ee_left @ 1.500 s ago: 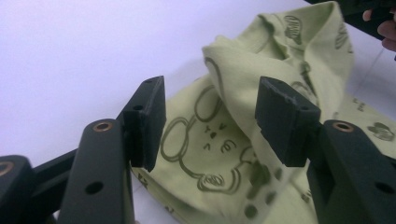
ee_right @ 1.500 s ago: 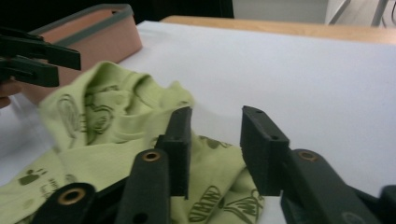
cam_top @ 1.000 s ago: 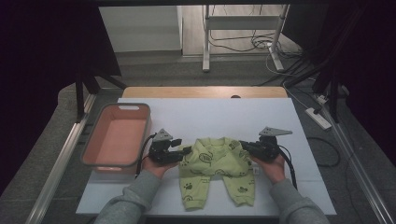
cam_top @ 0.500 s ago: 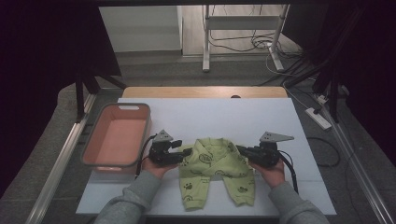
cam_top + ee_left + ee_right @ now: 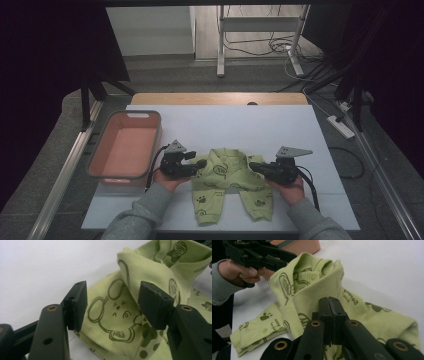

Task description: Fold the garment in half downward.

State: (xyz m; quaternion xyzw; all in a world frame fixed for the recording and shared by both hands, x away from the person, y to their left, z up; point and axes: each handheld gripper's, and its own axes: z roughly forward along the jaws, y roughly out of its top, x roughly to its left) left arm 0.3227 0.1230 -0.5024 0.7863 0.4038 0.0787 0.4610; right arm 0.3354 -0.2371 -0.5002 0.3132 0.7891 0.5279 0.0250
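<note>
Green baby garment (image 5: 232, 182) is spread near the table's (image 5: 280, 125) near edge, right of the pink basket (image 5: 125, 147). Right gripper (image 5: 329, 315) is pressed together, pinching the garment's right edge. Left gripper (image 5: 112, 307) is held spread at the left edge, cloth between the jaws, unpinched.

Pink bin (image 5: 125, 150) at table's (image 5: 280, 125) left, power strip (image 5: 340, 126) on floor

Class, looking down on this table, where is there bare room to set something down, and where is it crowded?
Free: the white table beyond the green baby garment, and the pink bin, which looks unfilled. Crowded: the near middle, with left gripper and right gripper at the garment.
</note>
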